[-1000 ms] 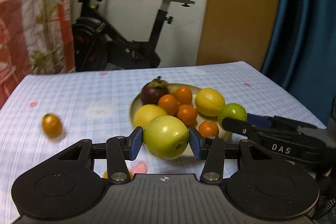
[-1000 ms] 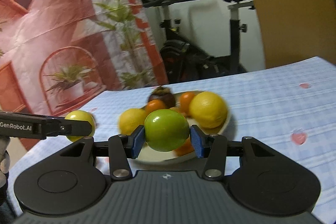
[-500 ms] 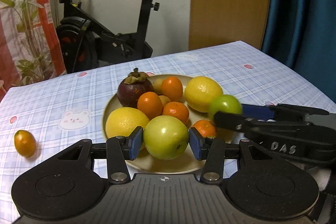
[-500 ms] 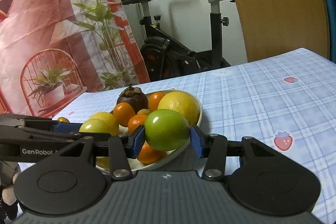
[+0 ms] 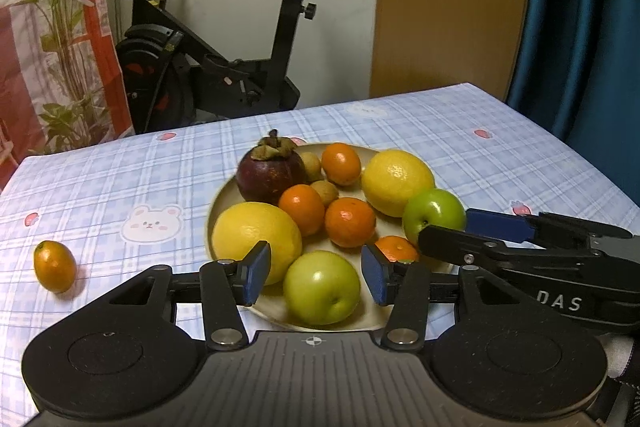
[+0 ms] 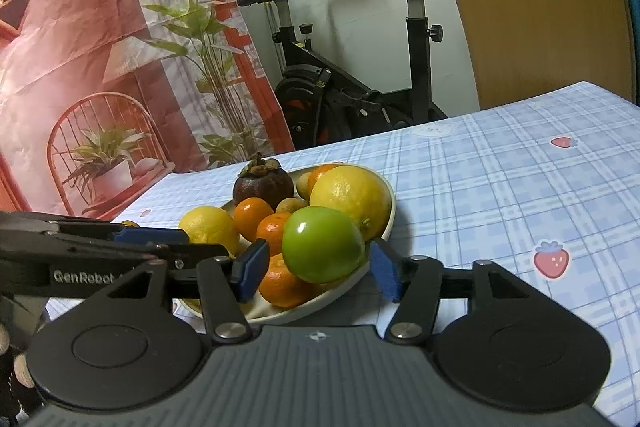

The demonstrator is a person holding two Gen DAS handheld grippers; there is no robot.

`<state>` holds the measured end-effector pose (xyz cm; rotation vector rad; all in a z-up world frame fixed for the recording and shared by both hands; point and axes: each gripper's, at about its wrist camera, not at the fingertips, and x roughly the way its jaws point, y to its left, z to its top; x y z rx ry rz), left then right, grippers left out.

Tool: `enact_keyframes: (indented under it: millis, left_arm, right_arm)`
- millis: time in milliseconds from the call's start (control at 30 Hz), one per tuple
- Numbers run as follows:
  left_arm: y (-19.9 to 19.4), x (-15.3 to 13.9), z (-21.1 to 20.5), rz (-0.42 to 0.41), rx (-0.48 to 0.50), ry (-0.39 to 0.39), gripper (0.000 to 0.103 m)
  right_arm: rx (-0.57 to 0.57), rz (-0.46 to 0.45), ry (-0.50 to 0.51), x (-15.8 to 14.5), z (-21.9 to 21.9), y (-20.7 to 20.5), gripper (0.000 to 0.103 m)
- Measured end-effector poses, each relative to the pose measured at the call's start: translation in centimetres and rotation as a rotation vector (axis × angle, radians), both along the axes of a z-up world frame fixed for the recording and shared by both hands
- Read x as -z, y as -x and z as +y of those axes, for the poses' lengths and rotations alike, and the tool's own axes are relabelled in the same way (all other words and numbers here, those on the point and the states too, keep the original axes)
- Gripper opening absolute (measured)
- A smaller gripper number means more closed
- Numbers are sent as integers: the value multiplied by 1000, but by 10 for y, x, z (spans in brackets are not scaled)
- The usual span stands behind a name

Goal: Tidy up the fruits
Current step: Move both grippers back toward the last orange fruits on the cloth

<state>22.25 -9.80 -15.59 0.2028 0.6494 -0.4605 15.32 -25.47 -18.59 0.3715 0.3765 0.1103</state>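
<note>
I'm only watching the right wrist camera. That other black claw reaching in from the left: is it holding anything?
Observer: No. A yellow-green apple sits between the left claw pads, which stand clear of it. It rests on the plate at its near edge.
Operator: Is any fruit off the plate?
Observer: Yes. One kumquat lies alone on the checked tablecloth, left of the plate.

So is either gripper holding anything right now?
Nothing held. Both jaws are opening: left gripper off the yellow-green apple, right gripper off the green apple.
</note>
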Motion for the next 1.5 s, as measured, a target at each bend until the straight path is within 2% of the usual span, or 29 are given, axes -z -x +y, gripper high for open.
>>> enact_keyframes:
  millis: [367,533,867,1000,1100,1267,1400,1500]
  left_arm:
    - [5,-11,23,29,-55,50,53]
    - [8,-25,57,36,-114,118,54]
    - [4,-57,131,-9,-210,178,54]
    - [2,-69,152,-39,-228,176,55]
    - [-2,-75,166,-55,-240,163,62]
    - [-14,-89,179,-96,-243,111,63]
    - [-28,-102,191,-134,-262,101,63]
    - [-35,-100,197,-128,-274,100,63]
  right_arm:
    - [5,-24,19,-2,6,10,61]
    - [22,-30,20,-4,5,14,61]
    - [47,-20,-17,-23,1,18,63]
    - [-11,-14,18,-30,20,14,63]
    - [-74,-12,37,-35,40,6,63]
    - [-230,-4,118,-42,89,-15,63]
    - [-364,27,160,-37,128,-32,63]
    - [-429,61,195,-27,151,-43,62]
